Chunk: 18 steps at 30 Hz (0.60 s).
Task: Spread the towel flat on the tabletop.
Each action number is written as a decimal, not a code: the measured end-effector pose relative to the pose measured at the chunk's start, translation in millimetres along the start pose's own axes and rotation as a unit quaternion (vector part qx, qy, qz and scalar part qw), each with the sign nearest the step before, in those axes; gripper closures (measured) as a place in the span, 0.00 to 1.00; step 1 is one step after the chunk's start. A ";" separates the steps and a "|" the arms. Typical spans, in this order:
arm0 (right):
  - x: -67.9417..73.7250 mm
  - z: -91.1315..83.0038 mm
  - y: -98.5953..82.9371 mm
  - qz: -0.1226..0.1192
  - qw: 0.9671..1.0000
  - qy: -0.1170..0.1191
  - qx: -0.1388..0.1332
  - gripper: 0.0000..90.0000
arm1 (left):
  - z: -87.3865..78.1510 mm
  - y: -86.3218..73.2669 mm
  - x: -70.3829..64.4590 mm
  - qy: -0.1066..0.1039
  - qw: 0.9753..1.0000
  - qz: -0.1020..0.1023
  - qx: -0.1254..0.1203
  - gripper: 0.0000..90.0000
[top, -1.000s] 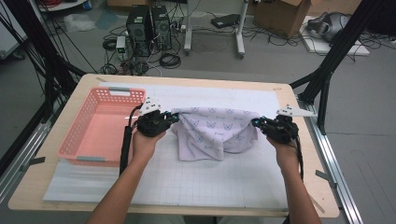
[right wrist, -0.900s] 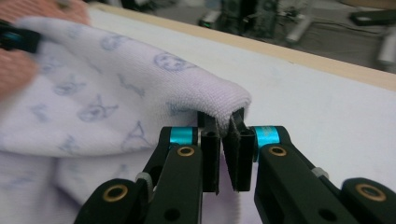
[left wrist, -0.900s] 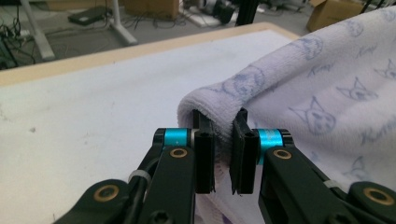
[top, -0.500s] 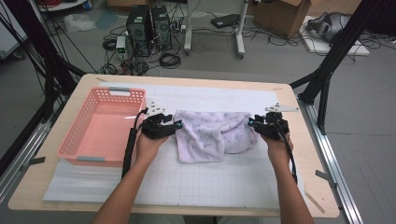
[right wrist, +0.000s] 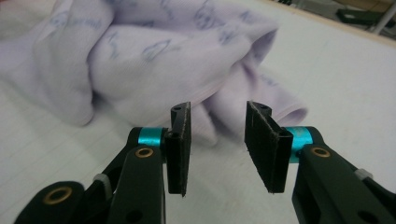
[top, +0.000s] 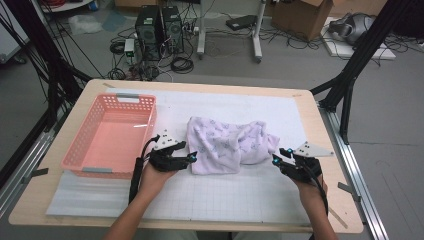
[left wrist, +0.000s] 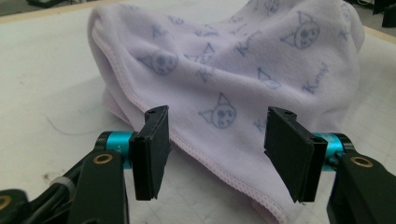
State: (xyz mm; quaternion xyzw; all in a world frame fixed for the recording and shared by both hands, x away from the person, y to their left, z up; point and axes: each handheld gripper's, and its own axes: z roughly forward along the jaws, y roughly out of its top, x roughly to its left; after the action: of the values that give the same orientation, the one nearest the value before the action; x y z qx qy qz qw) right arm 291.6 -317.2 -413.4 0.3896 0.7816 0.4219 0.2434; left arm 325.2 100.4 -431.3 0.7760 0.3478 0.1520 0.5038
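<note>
The lavender towel (top: 231, 146) lay crumpled on the white surface (top: 240, 195) between my two hands, its long axis running left to right, with the pink basket (top: 111, 137) off to the left. My left gripper (top: 189, 158) sat just beside the towel's near-left hem, jaws spread wide and holding nothing, the stitched edge (left wrist: 219, 170) lying straight ahead between them; this hand was the nearer. My right gripper (top: 276, 159) rested low by the towel's right corner (right wrist: 285, 112), a small gap short of it, jaws moderately parted and empty
</note>
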 end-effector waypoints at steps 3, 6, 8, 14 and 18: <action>5.2 5.4 -9.7 -0.001 1.000 0.018 0.004 0.67 | 2.4 -5.4 -3.6 -0.007 1.000 0.002 0.017 0.45; 11.7 14.6 -14.4 -0.007 0.999 0.034 0.022 0.67 | 4.6 -10.1 -7.0 -0.017 0.999 0.006 0.034 0.45; 17.0 20.7 -14.7 -0.005 0.998 0.048 0.028 0.65 | 6.9 -11.9 -9.1 -0.022 0.999 0.002 0.039 0.45; 31.0 42.7 -5.5 0.006 0.997 0.057 0.042 0.54 | 21.5 -11.9 -16.1 -0.026 0.998 -0.002 0.060 0.44; 31.8 55.2 -0.9 0.031 0.997 0.050 0.046 0.60 | 30.1 -10.1 -23.3 -0.006 0.995 0.028 0.098 0.47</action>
State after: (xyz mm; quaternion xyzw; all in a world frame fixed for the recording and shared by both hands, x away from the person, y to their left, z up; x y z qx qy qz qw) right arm 312.1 -265.7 -444.8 0.4030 0.7989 0.4119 0.1721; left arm 322.3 66.5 -451.0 0.8322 0.3360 0.1264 0.4227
